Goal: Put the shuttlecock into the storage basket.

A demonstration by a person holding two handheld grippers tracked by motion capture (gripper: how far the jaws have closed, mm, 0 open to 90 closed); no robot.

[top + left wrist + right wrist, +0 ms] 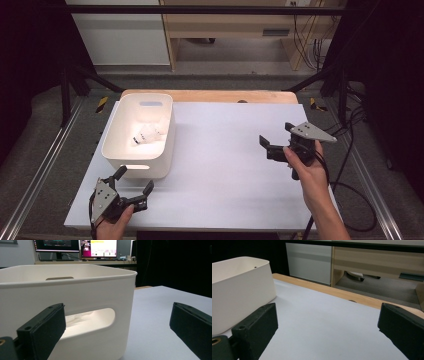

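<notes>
Left tongs open, empty, just near of the white bin at counter left. Right tongs open, empty, well apart at right.

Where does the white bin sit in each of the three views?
High view: white bin at left on the table, beyond the left gripper.
Left gripper view: near wall close ahead, left.
Right gripper view: far left.
Shared landmark: the white table sheet.
</notes>
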